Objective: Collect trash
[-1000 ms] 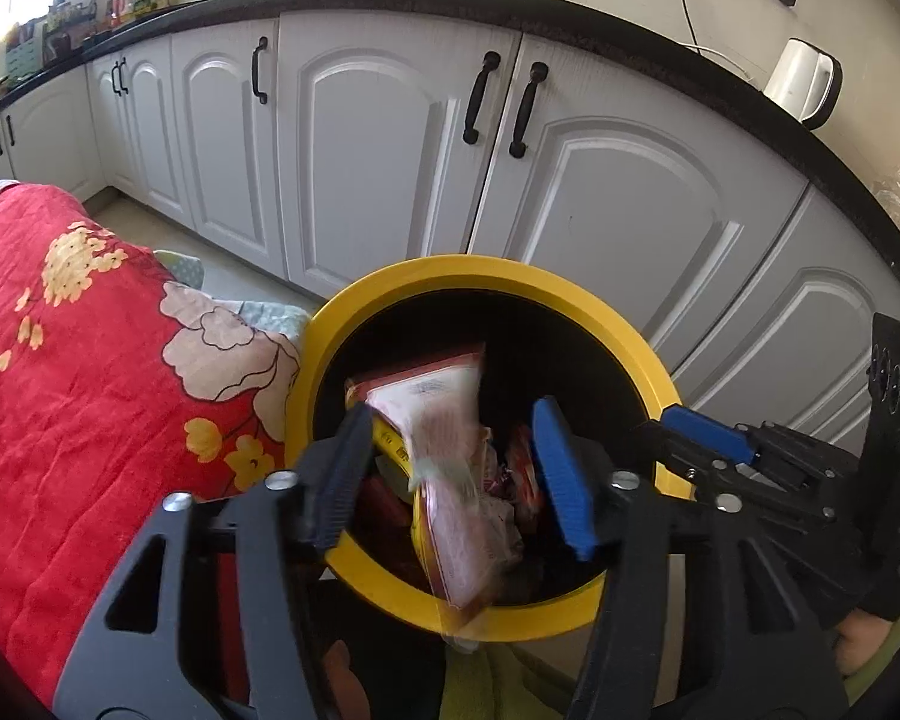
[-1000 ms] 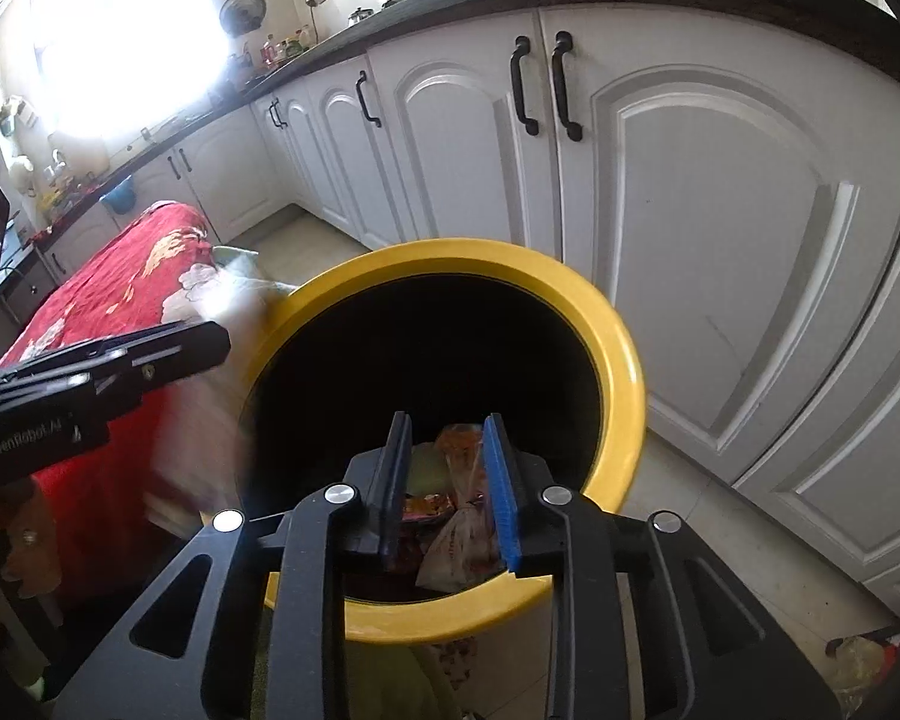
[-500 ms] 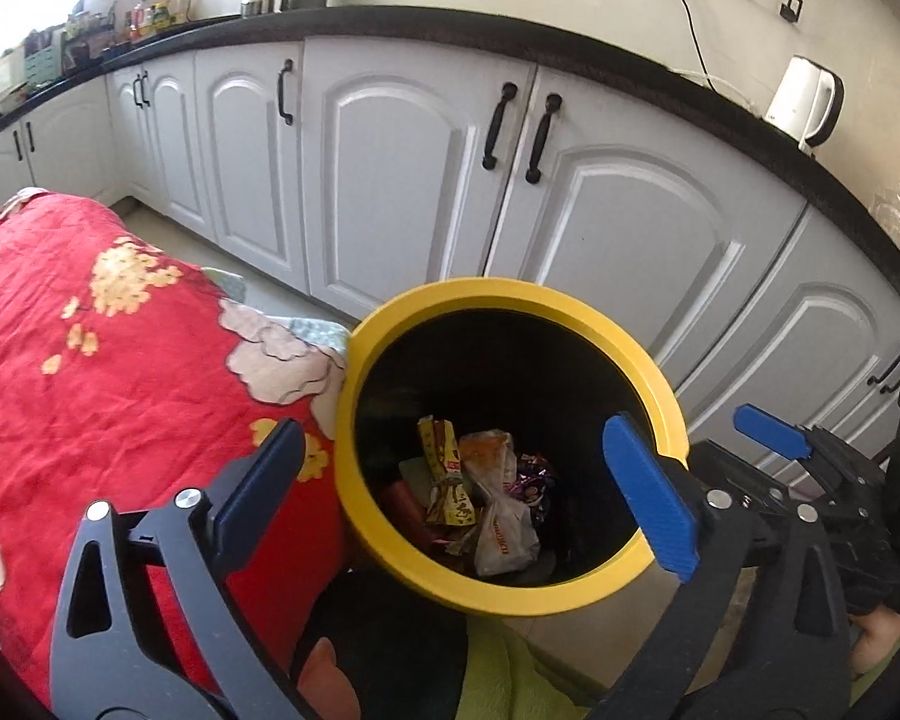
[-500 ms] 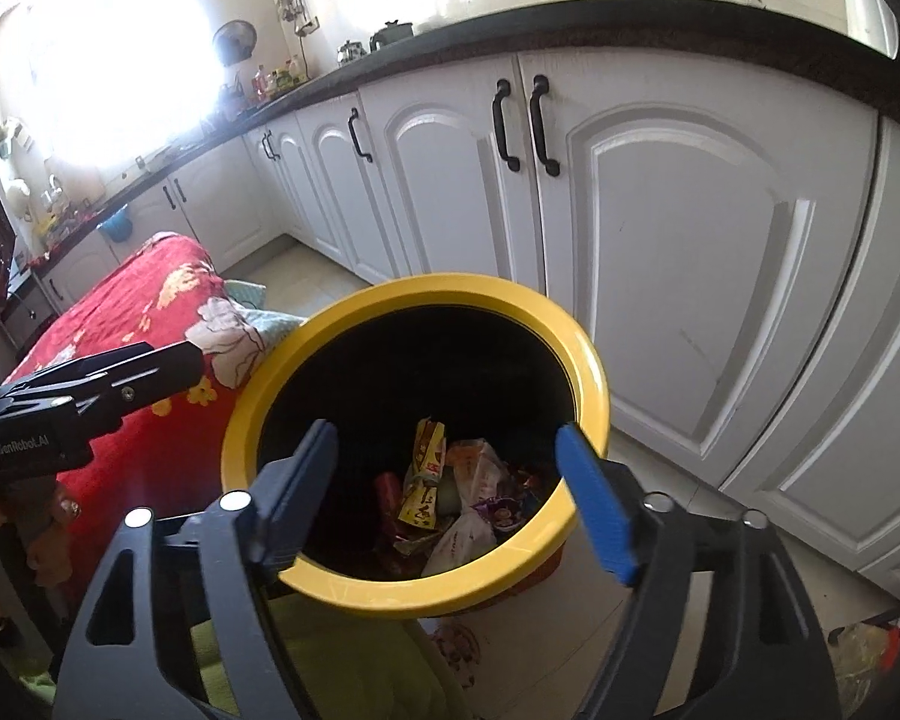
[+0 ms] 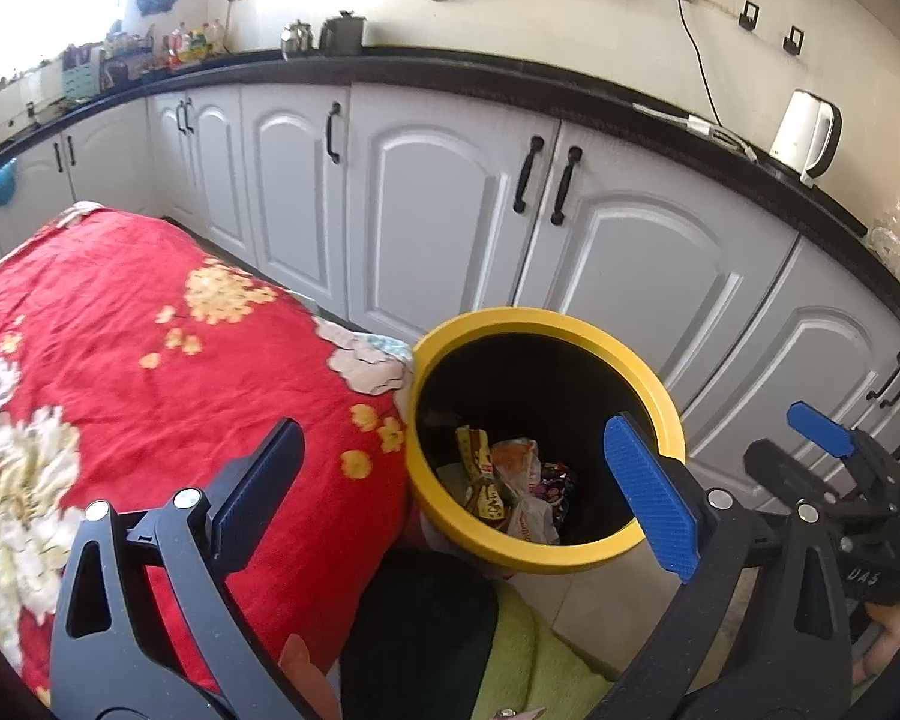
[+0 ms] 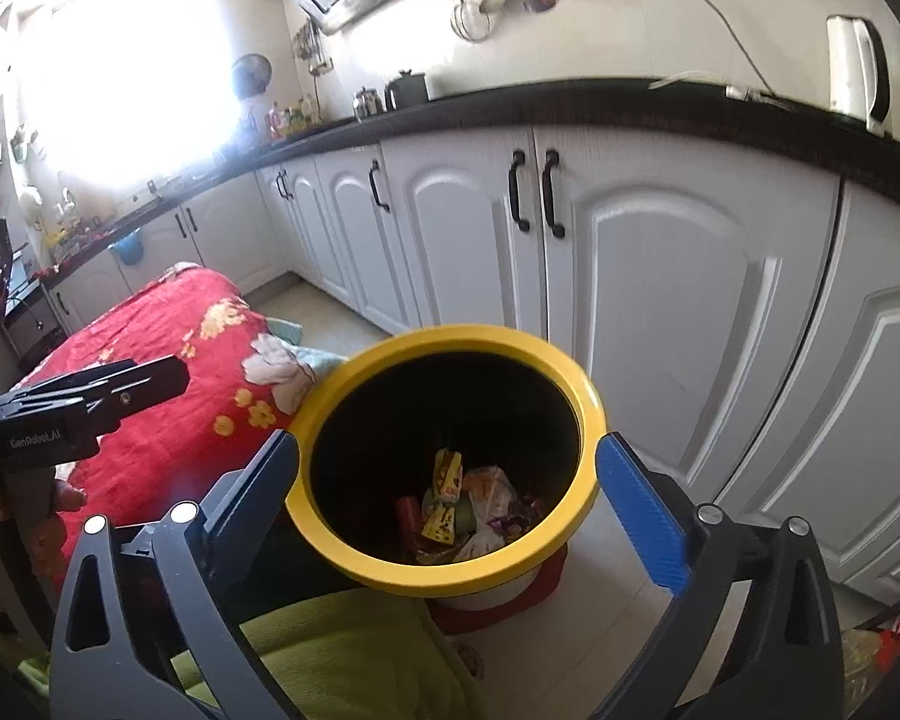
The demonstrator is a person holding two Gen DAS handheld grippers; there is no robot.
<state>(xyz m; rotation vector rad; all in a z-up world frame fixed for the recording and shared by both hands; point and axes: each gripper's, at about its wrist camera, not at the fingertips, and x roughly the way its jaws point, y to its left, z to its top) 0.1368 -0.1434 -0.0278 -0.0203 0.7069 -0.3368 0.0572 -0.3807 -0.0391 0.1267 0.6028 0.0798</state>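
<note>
A yellow-rimmed trash bin [image 5: 660,387] stands on the floor beside the table; it also shows in the right wrist view [image 6: 561,372]. Several crumpled wrappers [image 5: 510,489] lie at its bottom, seen too in the right wrist view [image 6: 468,504]. My left gripper [image 5: 456,492] is open and empty, above and short of the bin, with the right gripper at its right side. My right gripper [image 6: 447,498] is open and empty, held above the bin mouth with its jaws wide on either side of the rim.
A table under a red flowered cloth [image 5: 120,360] lies to the left of the bin. White kitchen cabinets [image 5: 438,222] with a black counter run behind. A white kettle [image 5: 807,132] stands on the counter. A green cloth [image 6: 342,654] is below.
Both grippers opened wide and let their wrappers fall into the bin. Both have pulled up and back, so the bin looks smaller and more of the kitchen shows.
</note>
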